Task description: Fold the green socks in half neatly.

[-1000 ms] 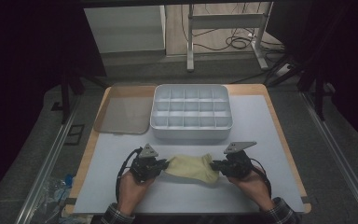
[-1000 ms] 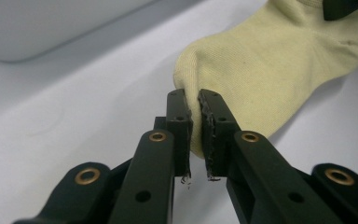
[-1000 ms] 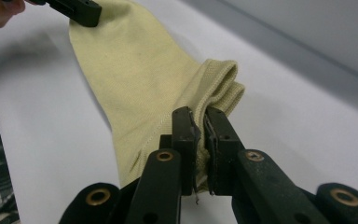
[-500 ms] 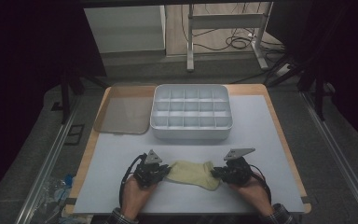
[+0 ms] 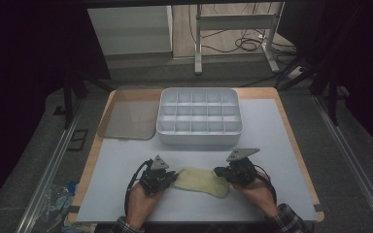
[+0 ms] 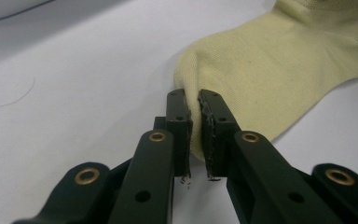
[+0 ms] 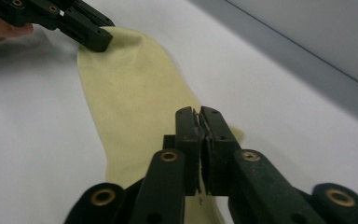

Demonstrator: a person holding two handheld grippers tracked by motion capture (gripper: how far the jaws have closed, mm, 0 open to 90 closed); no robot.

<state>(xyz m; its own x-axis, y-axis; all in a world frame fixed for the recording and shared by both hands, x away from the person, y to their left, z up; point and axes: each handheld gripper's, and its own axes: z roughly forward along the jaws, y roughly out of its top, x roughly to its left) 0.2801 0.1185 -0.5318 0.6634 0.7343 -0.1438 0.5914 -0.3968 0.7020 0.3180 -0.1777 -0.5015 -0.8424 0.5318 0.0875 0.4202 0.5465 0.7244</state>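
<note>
sock edge [image 6: 196,140]: your left gripper's fingers [image 6: 179,135] hide the pinched fold.
sock toe [image 6: 335,18]: cut off at 1 o'clock.

Sock [image 5: 201,180] pale yellow; claws black; organiser box [image 5: 199,116] white; mat [image 5: 272,145] white.

Bare white table mat [image 5: 272,145] lies open at three and nine o'clock; the white compartmented plastic tray [image 5: 199,116] blocks twelve o'clock.

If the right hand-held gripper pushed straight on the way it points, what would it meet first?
Probably the left hand-held gripper, at the far end of the yellow sock that the right hand-held gripper pinches; depth is uncertain.
</note>
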